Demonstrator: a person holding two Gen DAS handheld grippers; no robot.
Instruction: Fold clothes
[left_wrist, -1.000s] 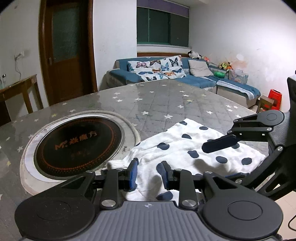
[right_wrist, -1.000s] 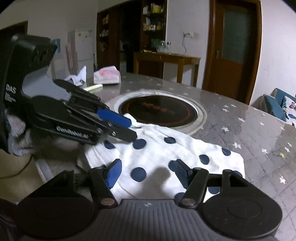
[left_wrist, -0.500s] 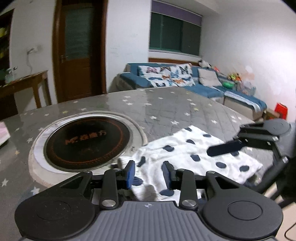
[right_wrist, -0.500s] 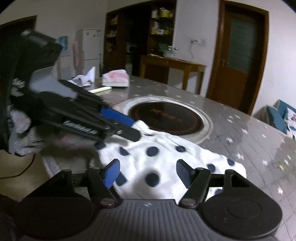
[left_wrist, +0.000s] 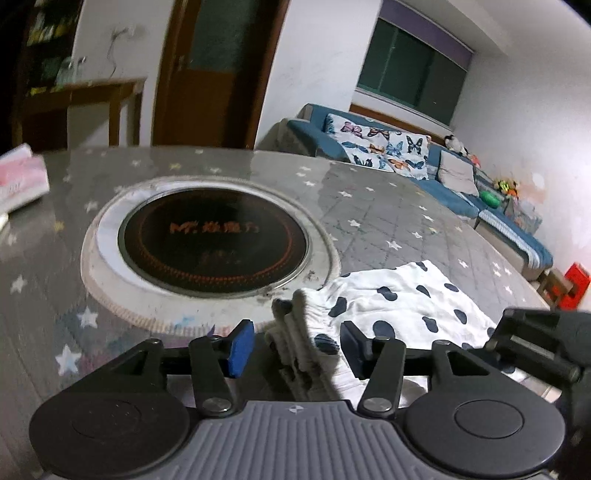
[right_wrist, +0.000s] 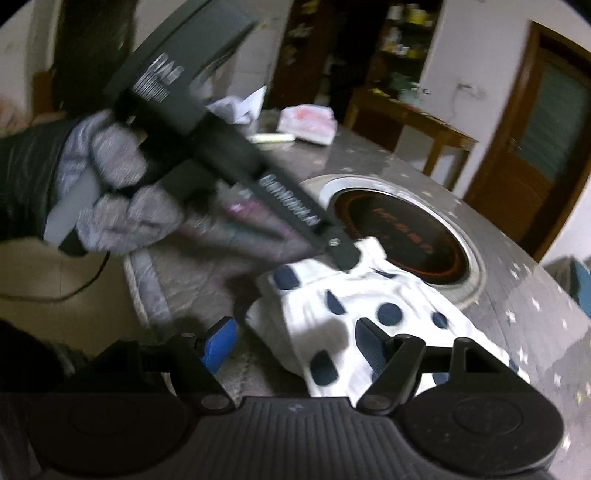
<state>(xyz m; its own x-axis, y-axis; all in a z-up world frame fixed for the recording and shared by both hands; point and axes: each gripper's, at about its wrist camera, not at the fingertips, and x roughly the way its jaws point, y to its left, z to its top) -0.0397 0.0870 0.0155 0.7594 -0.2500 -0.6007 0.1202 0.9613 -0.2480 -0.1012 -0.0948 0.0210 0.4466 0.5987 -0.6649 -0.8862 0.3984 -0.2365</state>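
White, navy-dotted cloth garment (left_wrist: 391, 306) at lower centre of grey star-patterned desk (left_wrist: 369, 206); left claw (left_wrist: 295, 345) and right claw (right_wrist: 291, 341) opening, straddling its bunched edge, pads clear.

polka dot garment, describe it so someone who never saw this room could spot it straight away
Find the round grey table with star marks and a black cooktop sunk in its middle. Just beside the cooktop's pale ring, near the table edge, lies the polka dot garment, partly folded. It is the only cloth there: white with dark blue spots.
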